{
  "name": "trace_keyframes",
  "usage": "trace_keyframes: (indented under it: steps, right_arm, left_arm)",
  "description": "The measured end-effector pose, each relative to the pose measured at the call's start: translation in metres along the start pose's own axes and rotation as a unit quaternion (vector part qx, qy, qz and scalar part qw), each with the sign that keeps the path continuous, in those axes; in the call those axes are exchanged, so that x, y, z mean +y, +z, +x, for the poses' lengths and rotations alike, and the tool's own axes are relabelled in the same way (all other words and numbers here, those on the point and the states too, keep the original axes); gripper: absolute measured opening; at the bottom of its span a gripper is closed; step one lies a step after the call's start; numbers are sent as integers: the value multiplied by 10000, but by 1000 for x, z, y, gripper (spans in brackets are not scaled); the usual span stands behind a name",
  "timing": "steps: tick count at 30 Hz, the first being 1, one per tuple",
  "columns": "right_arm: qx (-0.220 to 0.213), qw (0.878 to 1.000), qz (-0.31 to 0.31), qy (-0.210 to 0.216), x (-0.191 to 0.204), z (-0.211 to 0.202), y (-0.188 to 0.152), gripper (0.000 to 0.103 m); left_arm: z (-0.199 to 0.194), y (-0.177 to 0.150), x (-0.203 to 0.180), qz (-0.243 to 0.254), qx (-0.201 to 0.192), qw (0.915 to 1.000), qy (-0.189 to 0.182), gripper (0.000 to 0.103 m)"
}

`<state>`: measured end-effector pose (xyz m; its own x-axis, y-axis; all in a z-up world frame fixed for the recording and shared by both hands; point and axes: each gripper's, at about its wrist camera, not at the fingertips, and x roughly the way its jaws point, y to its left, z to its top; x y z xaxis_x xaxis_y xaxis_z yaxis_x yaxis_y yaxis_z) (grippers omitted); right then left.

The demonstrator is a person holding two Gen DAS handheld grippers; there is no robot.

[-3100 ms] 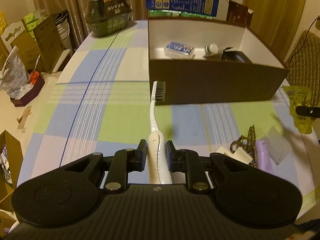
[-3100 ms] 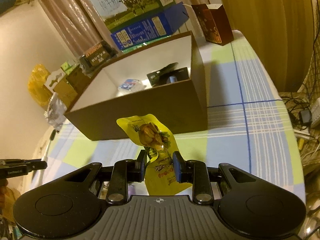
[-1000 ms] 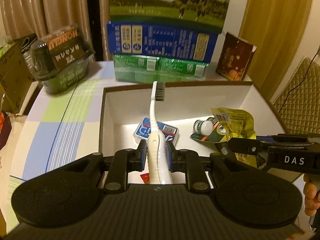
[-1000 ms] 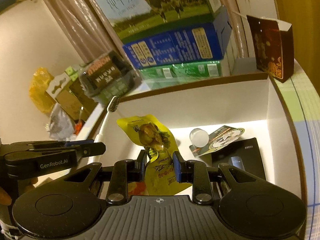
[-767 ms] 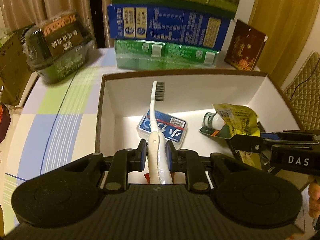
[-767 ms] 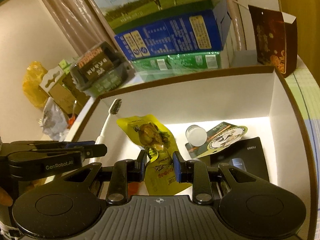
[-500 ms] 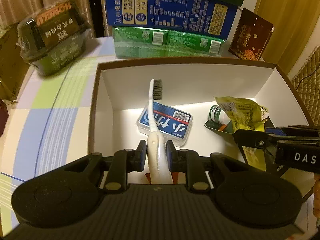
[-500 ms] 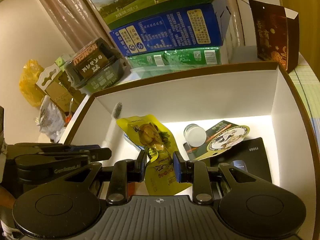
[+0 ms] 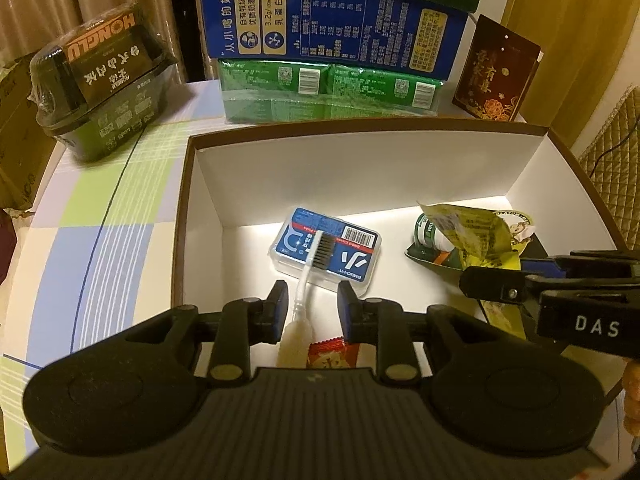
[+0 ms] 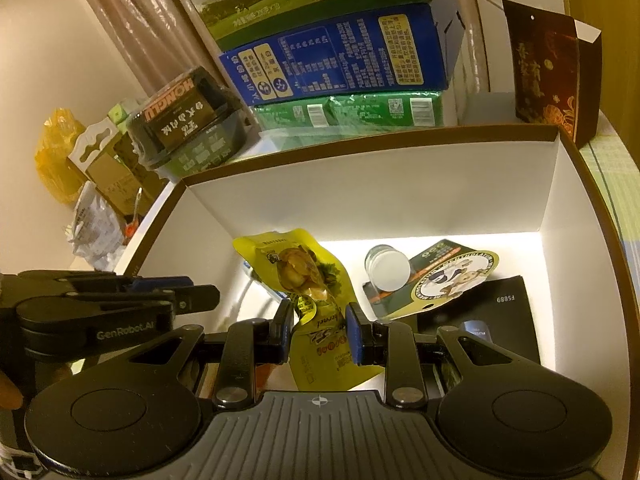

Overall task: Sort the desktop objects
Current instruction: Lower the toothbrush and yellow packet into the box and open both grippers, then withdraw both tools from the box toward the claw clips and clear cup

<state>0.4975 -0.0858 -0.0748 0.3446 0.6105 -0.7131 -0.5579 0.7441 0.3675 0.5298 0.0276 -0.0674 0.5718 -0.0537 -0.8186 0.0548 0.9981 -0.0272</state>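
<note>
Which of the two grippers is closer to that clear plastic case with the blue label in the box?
Left. The left gripper hangs just short of the clear plastic case with the blue label, jaws opening around the white toothbrush leaning on it. The right gripper holds a yellow snack pouch off to the side.

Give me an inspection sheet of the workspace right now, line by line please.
Surface: checked tablecloth under open brown box.
Job's things: toothbrush lying in box, head on blue-labelled case; yellow snack pouch over box.
Clutter: white-capped bottle, black packet, red sachet in box.
Grippers: left tool opening, pads clear of toothbrush; right tool shut on pouch.
Cables: nothing seen.
Surroundings: stacked cartons, curtains.
</note>
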Motion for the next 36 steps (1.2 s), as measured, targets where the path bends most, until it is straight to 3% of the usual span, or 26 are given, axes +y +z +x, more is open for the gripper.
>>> trace_keyframes:
  steps: [5,7,8,9,13,18,23,31,36]
  right_arm:
    - [-30,9999,-122,-100,3,3,-1,26]
    - [-83,9997,-217,-94,5,2,-2,42]
    - [-110,9996,-251,-103,6,1,-2,66]
    - [-180,9994,-284,-104,7,-2,-3,74]
    - [-229,9983,-523,-99,14,-12,-5,76]
    - [-172,9972,-695,-231,16,-28,-11,91]
    - [-149,9963,-745,-414,16,-44,-18,101]
    - [-244,9959,-687,-538,16,-72,-29,101]
    - [-289,9957,-657,-590,18,-89,-37,101]
  left_arm:
    - [-3,-2,1,-26,-9,10000,2,25]
    - [-4,-3,2,-44,-6,10000,9,30]
    - [-6,-4,3,-56,-11,10000,19,31]
    - [-7,-5,3,-63,-18,10000,25,33]
    - [-16,-9,4,-82,-79,9999,66,45]
    - [-32,-15,4,-88,-146,9998,95,61]
    - [-46,-19,3,-99,-193,9997,110,69]
    - [-73,-30,-7,-77,-291,9995,126,85]
    - [-91,-41,-12,-98,-308,9993,186,86]
